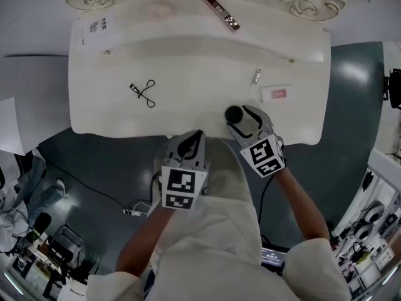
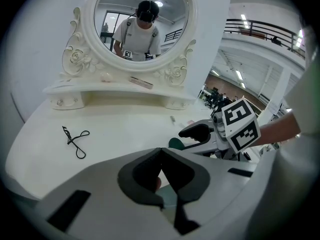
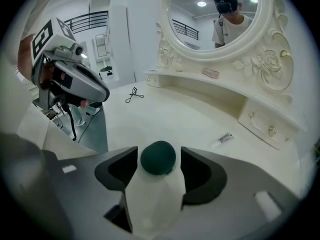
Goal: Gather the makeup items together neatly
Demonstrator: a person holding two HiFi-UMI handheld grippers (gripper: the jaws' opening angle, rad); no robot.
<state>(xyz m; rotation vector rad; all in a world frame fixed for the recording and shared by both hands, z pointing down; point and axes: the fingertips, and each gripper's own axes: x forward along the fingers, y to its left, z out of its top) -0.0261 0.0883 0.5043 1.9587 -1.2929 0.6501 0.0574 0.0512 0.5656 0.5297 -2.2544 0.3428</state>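
Observation:
A white bottle with a dark green cap (image 3: 158,157) stands at the front edge of the white vanity table (image 1: 188,68). My right gripper (image 1: 240,116) is open around it, and a narrow gap shows on each side of the cap (image 1: 234,113). My left gripper (image 1: 196,133) is shut with nothing in it and hovers at the table's front edge, just left of the bottle. A black eyelash curler (image 1: 144,93) lies at the table's left. A small tube (image 1: 257,76) and a white-and-pink flat pack (image 1: 276,93) lie at the right, beyond the bottle.
A patterned flat stick (image 1: 220,11) rests on the raised shelf under the round mirror (image 2: 142,19). Two small drawers sit below the shelf. The table's front edge drops to a dark floor with cables (image 1: 135,211).

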